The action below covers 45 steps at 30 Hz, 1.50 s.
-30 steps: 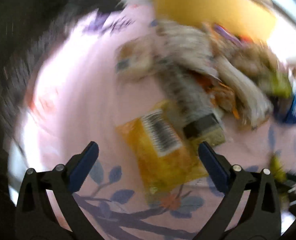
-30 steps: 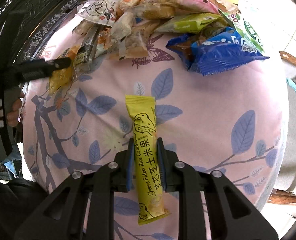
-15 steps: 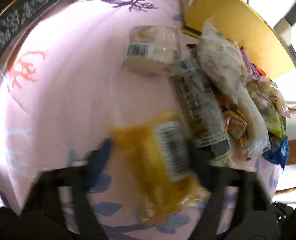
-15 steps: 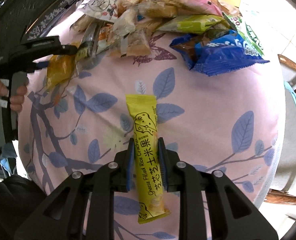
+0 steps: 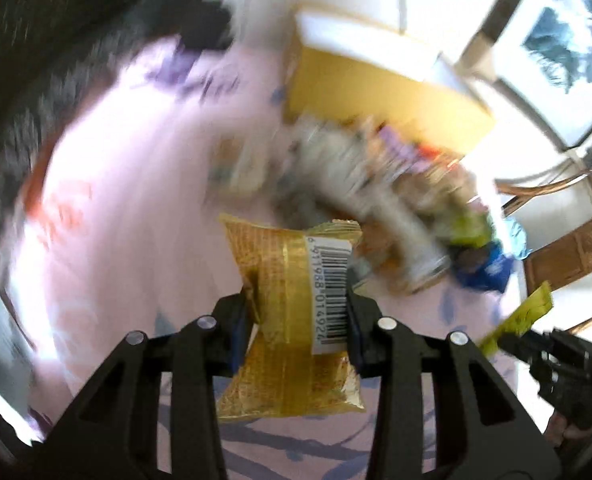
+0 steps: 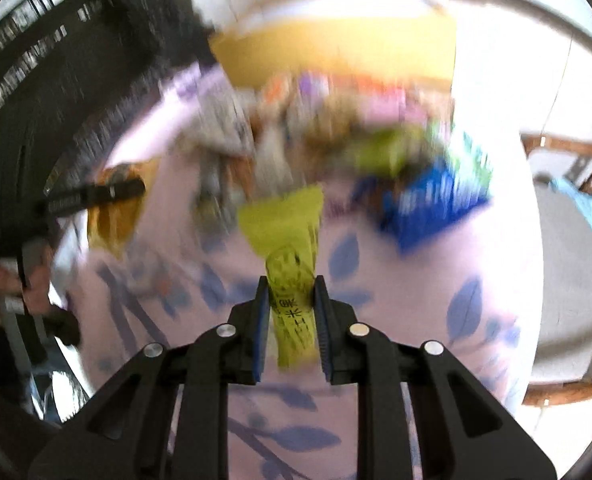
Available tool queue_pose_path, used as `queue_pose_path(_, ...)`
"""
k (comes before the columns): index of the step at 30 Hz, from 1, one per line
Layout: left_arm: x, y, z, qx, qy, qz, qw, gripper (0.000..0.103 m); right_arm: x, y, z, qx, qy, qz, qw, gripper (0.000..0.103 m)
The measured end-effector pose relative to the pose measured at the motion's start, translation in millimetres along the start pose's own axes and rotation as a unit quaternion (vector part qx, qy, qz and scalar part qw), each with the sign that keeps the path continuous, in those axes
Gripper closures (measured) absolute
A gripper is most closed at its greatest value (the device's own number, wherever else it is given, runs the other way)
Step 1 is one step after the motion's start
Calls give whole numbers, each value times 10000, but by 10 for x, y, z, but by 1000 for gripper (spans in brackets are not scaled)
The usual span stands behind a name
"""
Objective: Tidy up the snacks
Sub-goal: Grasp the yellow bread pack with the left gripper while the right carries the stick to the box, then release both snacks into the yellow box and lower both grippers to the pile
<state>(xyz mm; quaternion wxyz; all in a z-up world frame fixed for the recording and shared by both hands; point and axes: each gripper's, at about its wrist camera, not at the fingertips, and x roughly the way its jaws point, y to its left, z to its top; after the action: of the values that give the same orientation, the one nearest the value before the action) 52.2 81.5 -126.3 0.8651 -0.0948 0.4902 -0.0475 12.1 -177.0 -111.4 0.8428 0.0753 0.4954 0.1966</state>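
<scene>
We hold a snack in each hand. Our left gripper (image 5: pixel 298 320) is clamped on a golden-yellow packet (image 5: pixel 292 312) with a white barcode label, the fingers pressing its two sides so that its ends stick out past them, near and far; in the right wrist view the same packet (image 6: pixel 112 216) shows at the far left, held by that tool. Our right gripper (image 6: pixel 290 316) is closed on a long yellow-green cracker stick (image 6: pixel 290 248), whose far end fans out beyond the fingertips; from the left wrist view the stick (image 5: pixel 520 316) appears at the right edge, tilted. Both packets seem to be raised off the pink tablecloth (image 6: pixel 396 280) with its blue leaf print, though the blur makes this hard to judge. Farther away lies the heap of mixed snacks (image 6: pixel 336 136), smeared by motion, with a blue bag (image 6: pixel 432 200) at its right side. Behind the heap stands a yellow cardboard box (image 5: pixel 376 84).
</scene>
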Motion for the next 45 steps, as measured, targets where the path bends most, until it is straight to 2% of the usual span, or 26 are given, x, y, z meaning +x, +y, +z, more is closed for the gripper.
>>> queue_pose_path(3,-125,-168,419,286,-420,-152,9986,65,-153,-15,373,129,-521,141,9985,82)
queue_pose_path(5,-227,-353,672,590,-780,-45,9952,65,-225,-45,671,103,-859,91,9962,82)
queue_pose_path(9,-308,-615,1120,819,-1272,-62,9885,65,-319,-85,1146,-69,-1331,10,9911,82)
queue_pose_path(10,-302,-692,1281,949,-1496,-37,9842,64,-339,-112,1264,-112,-1434,-37,9896,82)
queue_pose_path(16,108,-861,2007,1141,-1541,289,9810,65,-170,-352,2089,-141,-1789,-191,9836,82)
queue_pose_path(18,242,-880,2191,1158,-1556,473,9799,65,0,-481,2335,-111,-1705,-239,9850,82)
queue_pose_path(20,332,-854,2300,1131,-1583,470,9798,65,151,-607,2497,39,-1591,-164,9871,82)
queue_pose_path(24,536,-825,2450,1183,-1510,547,9799,64,362,-654,2631,-3,-1378,-271,9901,81)
queue_pose_path(25,579,-819,2472,1197,-1480,562,9801,62,406,-665,2635,7,-1292,-396,9908,79)
queue_pose_path(26,599,-812,2478,1188,-1475,585,9801,35,426,-662,2616,26,-1219,-540,9911,53)
queue_pose_path(27,594,-807,2458,1103,-1497,737,9798,2,440,-663,2596,68,-1146,-761,9905,9)
queue_pose_path(28,552,-793,2418,1016,-1639,831,9777,2,411,-660,2551,83,-1213,-855,9889,1)
queue_pose_path(29,488,-776,2363,950,-1831,885,9745,2,357,-655,2481,11,-1310,-836,9878,1)
queue_pose_path(31,399,-725,2266,939,-1919,876,9730,2,304,-644,2350,-72,-1193,-950,9883,1)
queue_pose_path(33,355,-683,2191,950,-1788,858,9755,2,229,-649,2111,-47,-1085,-1036,9887,1)
queue_pose_path(35,301,-611,2025,986,-1630,897,9776,2,178,-655,1800,12,-861,-1097,9902,1)
queue_pose_path(37,245,-507,1783,991,-1558,1009,9776,2,189,-652,1396,-179,-602,-1207,9907,1)
queue_pose_path(39,211,-391,1509,938,-1392,1089,9798,2,303,-618,1007,-559,-147,-1223,9908,1)
queue_pose_path(42,217,-229,1006,891,-940,969,9868,2,495,-525,578,-1102,278,-1250,9856,1)
queue_pose_path(45,315,-96,549,961,-374,1006,9896,2,669,-375,370,-1856,145,-1526,9706,1)
